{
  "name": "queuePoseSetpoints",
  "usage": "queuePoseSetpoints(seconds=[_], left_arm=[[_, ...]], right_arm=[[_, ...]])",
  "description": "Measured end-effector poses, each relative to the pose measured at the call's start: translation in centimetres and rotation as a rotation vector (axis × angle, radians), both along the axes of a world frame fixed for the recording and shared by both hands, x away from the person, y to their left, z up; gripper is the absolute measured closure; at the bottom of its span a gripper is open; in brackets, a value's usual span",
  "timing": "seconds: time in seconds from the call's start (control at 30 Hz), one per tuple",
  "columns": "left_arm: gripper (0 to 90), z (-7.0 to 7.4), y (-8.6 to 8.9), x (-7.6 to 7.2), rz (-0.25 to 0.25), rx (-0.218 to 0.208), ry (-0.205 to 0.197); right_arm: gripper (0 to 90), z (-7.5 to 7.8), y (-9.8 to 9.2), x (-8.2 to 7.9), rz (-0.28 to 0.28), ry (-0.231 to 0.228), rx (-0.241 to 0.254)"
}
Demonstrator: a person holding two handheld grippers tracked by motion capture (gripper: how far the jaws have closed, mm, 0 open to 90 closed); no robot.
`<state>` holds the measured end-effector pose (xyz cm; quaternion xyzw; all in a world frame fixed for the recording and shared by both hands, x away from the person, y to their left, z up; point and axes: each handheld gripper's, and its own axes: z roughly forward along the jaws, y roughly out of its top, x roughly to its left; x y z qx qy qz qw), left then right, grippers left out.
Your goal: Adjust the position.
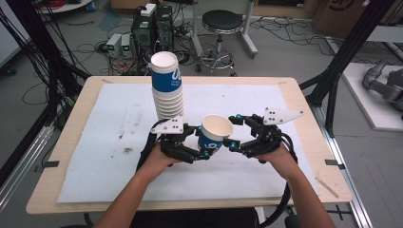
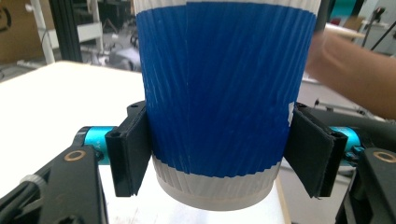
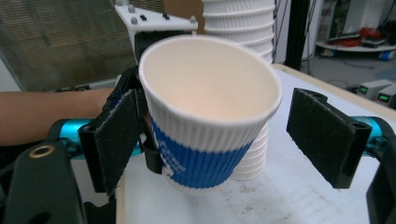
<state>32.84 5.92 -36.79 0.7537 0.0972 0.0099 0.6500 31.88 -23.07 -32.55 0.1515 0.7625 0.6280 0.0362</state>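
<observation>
Two hand-held grippers meet at a single paper cup (image 1: 215,133) near the middle of the surface (image 1: 76,142), which is overlaid with a white mat (image 1: 119,137); the cup, blue-banded with a white rim and base, is held tilted, its open mouth turned up and toward the right hand-held gripper (image 1: 234,132). The left hand-held gripper (image 1: 202,142) pinches the cup; the left gripper view shows both black pads (image 2: 131,154) pressed against the ribbed blue wall, one on each side, with the white base just below them, a contact which the high view leaves partly hidden. The right hand-held gripper is spread; the right gripper view shows its pads (image 3: 322,135) standing on either side of the cup's mouth, the right pad clearly apart from the rim, the left pad close beside the wall, and the pale empty interior of the cup. A tall stack of cups (image 1: 166,85) stands upright on the mat just behind the left hand-held gripper; the right gripper view shows it directly behind the held cup.
</observation>
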Motion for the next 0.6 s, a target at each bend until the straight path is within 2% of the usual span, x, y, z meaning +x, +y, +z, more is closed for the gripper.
queuePoseSetpoints(seconds=[0.13, 0.2, 0.27, 0.33, 0.37, 0.4, 0.47, 0.5, 0.6], left_arm=[[29.3, -0.1, -0.5, -0.2, -0.016, 0.031, -0.013], [29.2, -0.2, -0.8, -0.4, -0.018, 0.043, -0.008], [28.0, -0.2, -1.0, -0.5, 0.002, 0.067, -0.023], [21.9, -0.2, -1.3, -0.5, 0.041, 0.108, -0.019], [19.1, -0.3, -1.4, -0.6, 0.042, 0.107, -0.012], [19.5, -0.3, -1.5, -0.5, 0.034, 0.122, -0.021], [26.5, -0.4, -1.6, -0.5, 0.009, 0.118, -0.026], [29.4, -0.4, -1.6, -0.5, 0.012, 0.118, -0.028], [30.0, -0.4, -1.7, -0.5, 0.012, 0.089, -0.02]], right_arm=[[18.0, -0.6, 1.0, 0.1, 0.028, 0.024, -0.01], [22.5, -0.5, 1.2, 0.2, 0.054, 0.018, 0.006], [24.0, -0.4, 1.3, 0.2, 0.063, -0.009, -0.015], [24.9, -0.3, 1.3, 0.2, 0.057, -0.008, -0.033], [25.2, -0.3, 1.3, 0.2, 0.061, -0.009, -0.04], [25.2, -0.2, 1.3, 0.2, 0.062, -0.011, -0.041], [25.2, 0.0, 1.4, 0.2, 0.059, -0.016, -0.048], [25.1, 0.0, 1.5, 0.1, 0.057, -0.02, -0.052], [20.4, -0.1, 1.7, 0.0, 0.042, -0.016, -0.028]])
